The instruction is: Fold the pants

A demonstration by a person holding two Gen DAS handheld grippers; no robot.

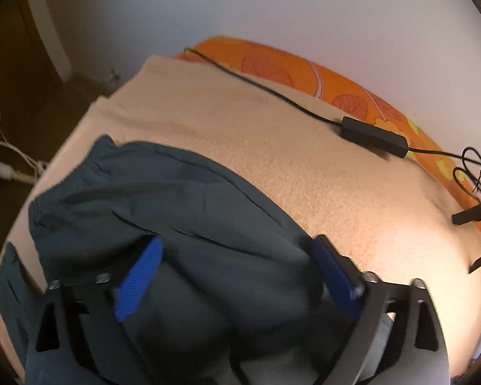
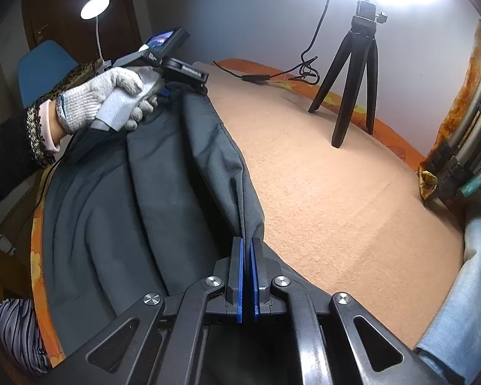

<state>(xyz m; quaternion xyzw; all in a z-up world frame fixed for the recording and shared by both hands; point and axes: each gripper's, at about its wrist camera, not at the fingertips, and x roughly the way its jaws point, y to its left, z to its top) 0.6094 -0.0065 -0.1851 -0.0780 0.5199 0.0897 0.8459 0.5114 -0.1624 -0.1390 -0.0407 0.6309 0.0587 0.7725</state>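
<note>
The dark pants (image 2: 150,199) lie lengthwise along the left side of a tan blanket (image 2: 352,192) spread on a bed, filling the lower left of the right wrist view, with one edge raised into a ridge that runs toward the bottom centre. That ridge rises because the right hand-held gripper (image 2: 247,250) has its blue pads pressed together on a fold of the cloth, lifting the hem end clear of the blanket so it can be carried over. At the upper left of the same view a gloved hand (image 2: 105,99) holds the left hand-held gripper (image 1: 237,250) over the far end of the garment. In the left wrist view its jaws stand spread, one pad on each side of a hump of fabric, and the pads do not seem to press it yet; probably it is placed there to take the matching end, so both ends travel together and the fold stays straight. A tripod (image 2: 356,77) and a black cable with an adapter (image 1: 373,136) sit along the far edge, well apart from the pants, so the middle of the blanket stays open for the fold.
</note>
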